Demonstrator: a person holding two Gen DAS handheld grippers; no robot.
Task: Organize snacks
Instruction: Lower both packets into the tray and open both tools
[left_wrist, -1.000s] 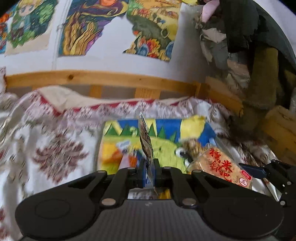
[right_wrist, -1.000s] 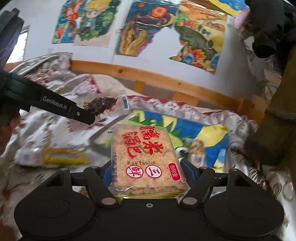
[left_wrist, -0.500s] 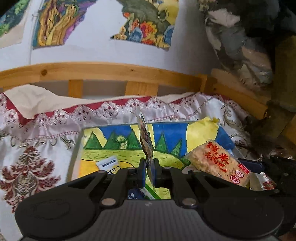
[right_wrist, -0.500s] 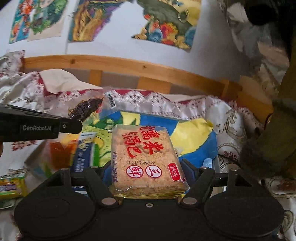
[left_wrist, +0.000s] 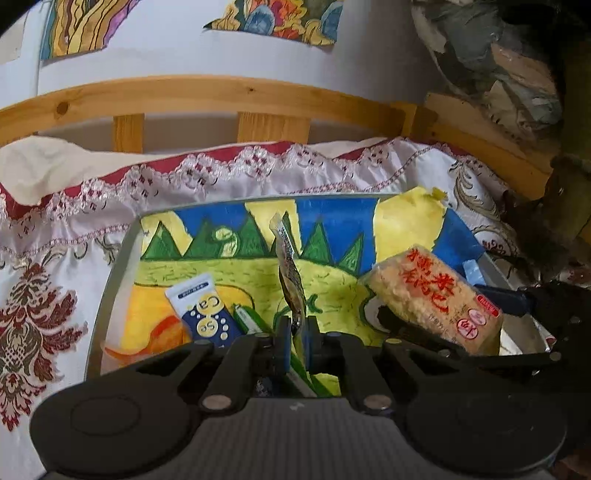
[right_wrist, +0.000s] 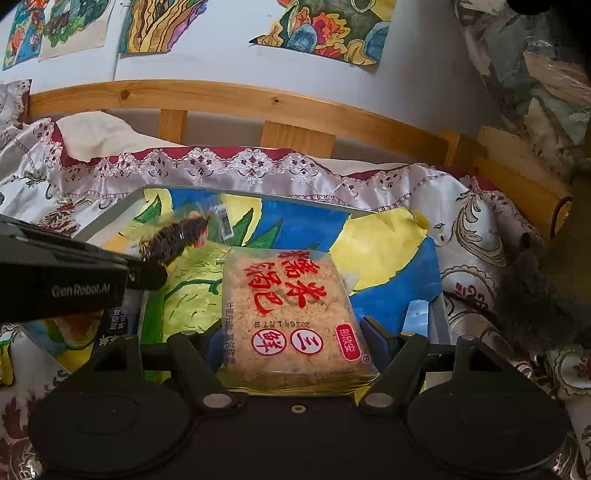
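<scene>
Since the earlier frame: both grippers have come forward and lower, from short of the tray to above it, each keeping its packet. Left gripper (left_wrist: 295, 334): jaws pinched narrow on the bottom edge of a thin clear packet (left_wrist: 290, 275) with a dark, ridged snack inside; the packet stands upright on edge above the tray in the left wrist view, and in the right wrist view shows flat-on (right_wrist: 177, 238) at the tip of the black left gripper (right_wrist: 147, 273). Right gripper (right_wrist: 295, 354): jaws set wide, clamped on the two sides of a square rice cracker pack (right_wrist: 291, 317) with red lettering, held nearly flat above the right part of the tray; the same pack is seen tilted at the right of the left wrist view (left_wrist: 432, 295). Tray (left_wrist: 110, 280): shallow, grey-rimmed, lined with a painted sheet in blue, yellow and green, resting on a white patterned bedspread (left_wrist: 48, 280) with a red lace border. Inside the tray, left of centre: a white and blue sachet (left_wrist: 203, 310) marked "Ca", and just beside it a green stick packet (left_wrist: 251, 319) partly hidden behind the left gripper. Behind: a wooden bed rail (left_wrist: 236, 92) and a white wall with coloured drawings
</scene>
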